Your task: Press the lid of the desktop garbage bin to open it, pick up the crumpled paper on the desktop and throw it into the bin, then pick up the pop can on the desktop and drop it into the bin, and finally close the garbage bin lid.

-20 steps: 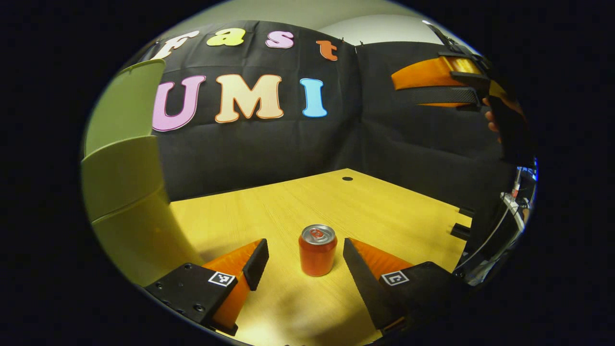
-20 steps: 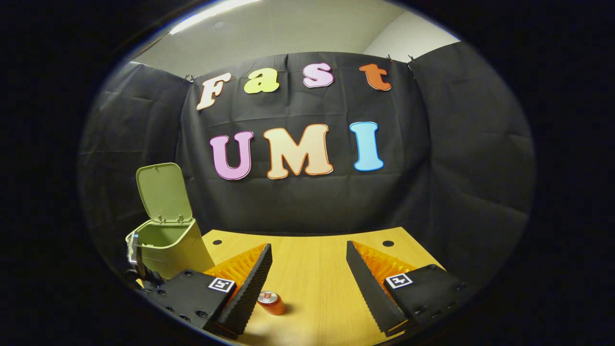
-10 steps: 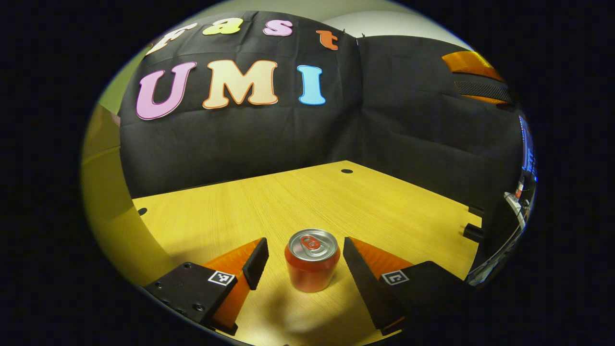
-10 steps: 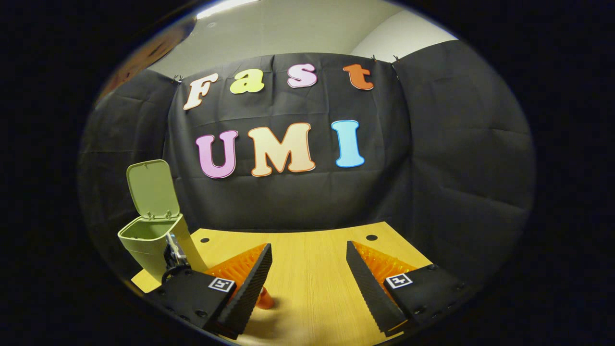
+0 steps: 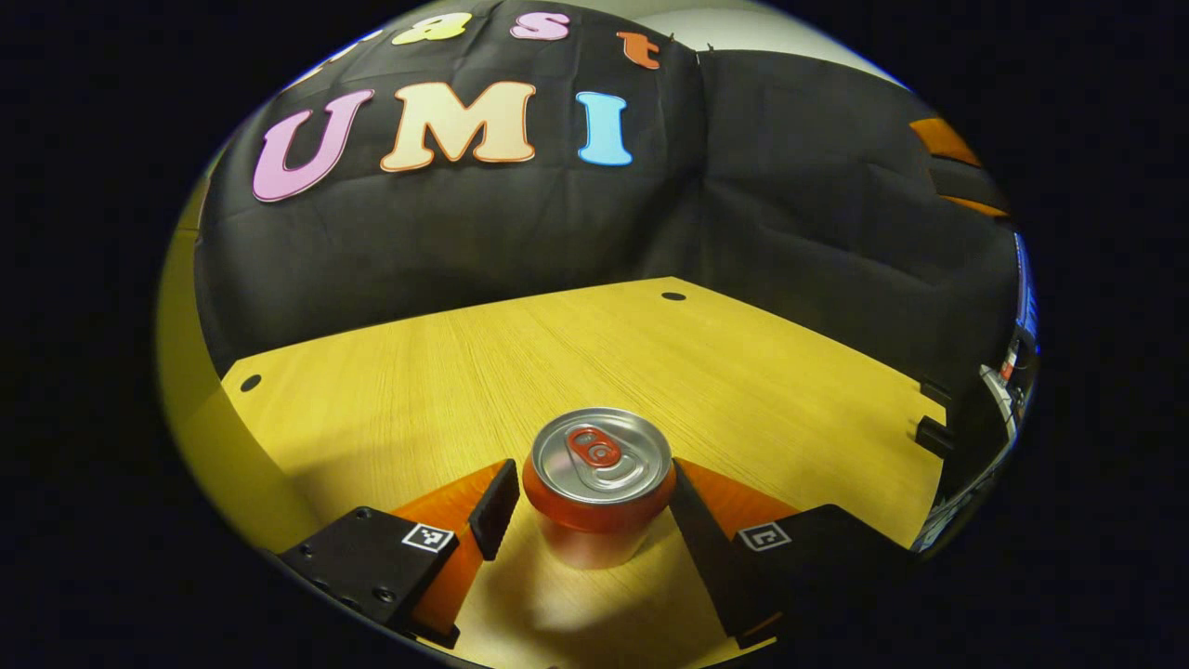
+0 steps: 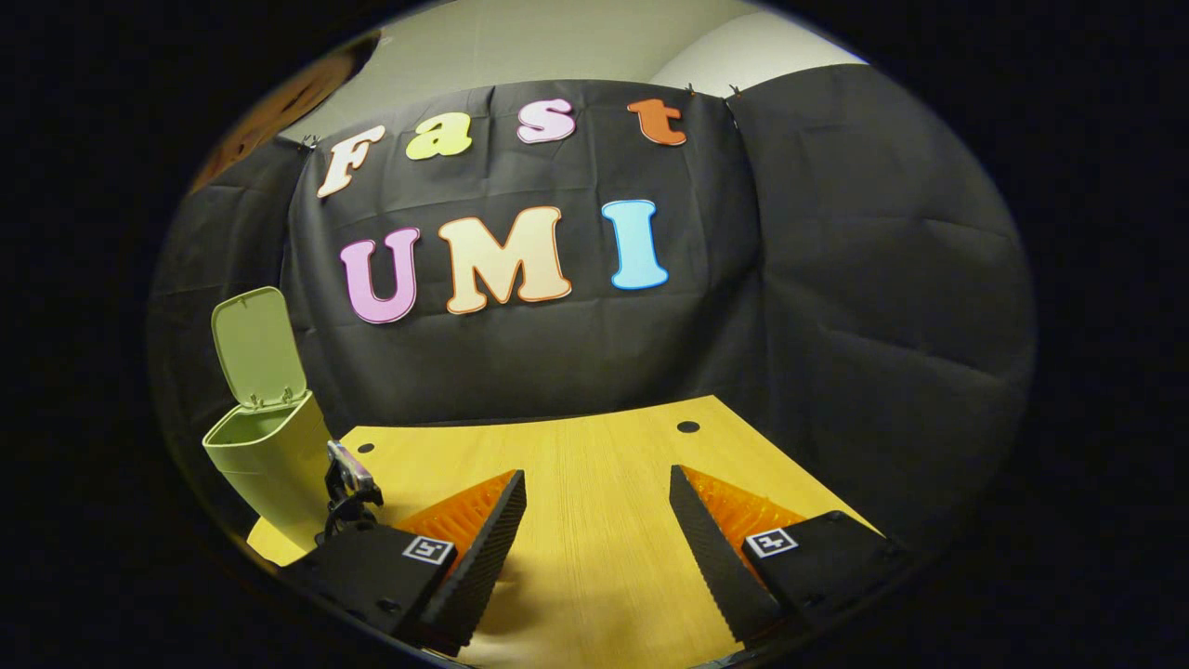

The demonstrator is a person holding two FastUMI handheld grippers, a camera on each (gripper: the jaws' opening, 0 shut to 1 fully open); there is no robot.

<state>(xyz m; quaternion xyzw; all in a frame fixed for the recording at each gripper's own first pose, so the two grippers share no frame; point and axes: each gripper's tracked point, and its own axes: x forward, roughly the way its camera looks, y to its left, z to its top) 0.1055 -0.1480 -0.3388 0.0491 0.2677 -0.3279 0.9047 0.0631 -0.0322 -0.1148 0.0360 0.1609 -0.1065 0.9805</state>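
An orange pop can (image 5: 602,452) with a silver top stands upright on the wooden table (image 5: 576,362). My left gripper (image 5: 591,491) is open around it, one finger on each side; the right-hand finger is very near or touching the can, while the left-hand one stands a little apart. The green bin (image 6: 265,455) stands at the table's far left corner with its lid (image 6: 251,346) upright and open. Its side also shows as a green strip (image 5: 181,372) in the left gripper view. My right gripper (image 6: 594,506) hangs open above the table, holding nothing.
Black cloth walls close the table at the back and right. Small round holes (image 5: 672,296) mark the tabletop near the back edge. The right gripper's body (image 5: 952,153) shows high at the right. Part of the left gripper's rig (image 6: 348,476) stands beside the bin.
My left gripper moved forward and down, so the can now sits between its fingers. The right gripper view swung rightward; the bin slid left and the can went out of sight there.
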